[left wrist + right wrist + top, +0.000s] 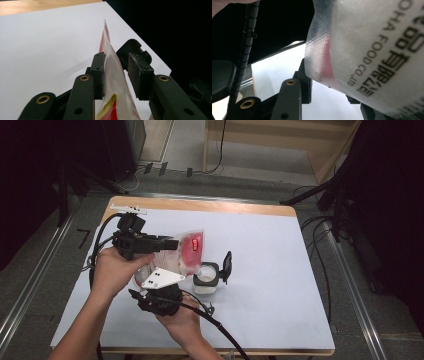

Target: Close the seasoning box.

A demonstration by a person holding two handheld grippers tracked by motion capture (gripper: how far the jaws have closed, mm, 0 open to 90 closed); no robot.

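Note:
A clear plastic bag (187, 250) with a red label and white contents hangs tilted above the table, its lower corner over a small white container (206, 281). The container's black flip lid (227, 265) stands open. My left gripper (170, 244) reaches in from the left and is shut on the bag's upper edge. In the left gripper view the bag (112, 75) runs between the pads of the left gripper (116, 72). My right gripper (172, 269) comes from below, shut on the bag's lower part. The printed bag (367, 45) hides one jaw of the right gripper (330, 85).
A white sheet (280, 270) covers the table, with a wooden strip (200, 205) along the far edge. A cable (225, 335) trails from the right gripper toward the near edge. Dark stands and cables (330, 200) crowd the floor at the right.

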